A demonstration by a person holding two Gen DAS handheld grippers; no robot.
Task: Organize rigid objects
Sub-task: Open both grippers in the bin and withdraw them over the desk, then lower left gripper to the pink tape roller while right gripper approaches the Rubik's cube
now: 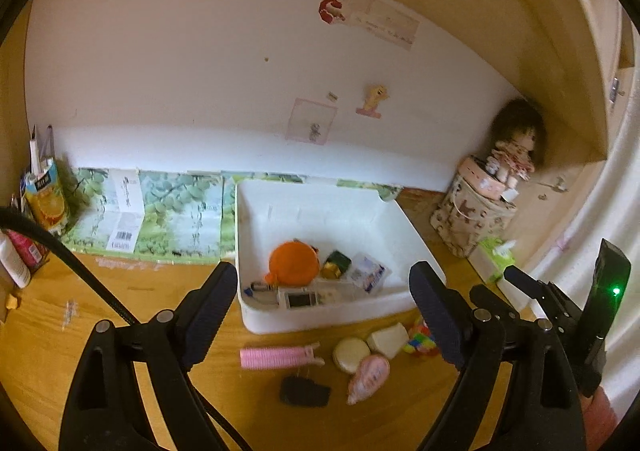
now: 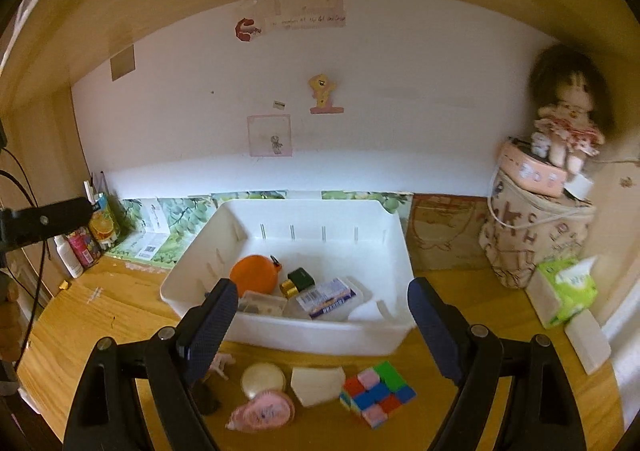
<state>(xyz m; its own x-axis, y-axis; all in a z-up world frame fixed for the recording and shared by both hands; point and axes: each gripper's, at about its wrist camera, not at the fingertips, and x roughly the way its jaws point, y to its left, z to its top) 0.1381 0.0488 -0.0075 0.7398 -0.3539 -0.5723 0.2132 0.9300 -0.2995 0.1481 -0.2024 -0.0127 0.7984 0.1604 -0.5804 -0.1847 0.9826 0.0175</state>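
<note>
Both tools, left tool (image 1: pixel 324 315) and right tool (image 2: pixel 320 327), hang released and empty over the desk (image 2: pixel 100 315). The Rubik's cube (image 2: pixel 376 395) lies just before the white bin (image 2: pixel 320 335); a careless descent could knock neighbouring round compact (image 2: pixel 263 379) away.

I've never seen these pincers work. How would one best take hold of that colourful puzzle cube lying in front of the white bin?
Probably from above with the right gripper, which is open and nearest. The multicoloured puzzle cube lies on the wooden desk clear of the white plastic bin, turned cornerwise, so the fingers should rotate to close on two opposite flat faces, not the corners.
</note>
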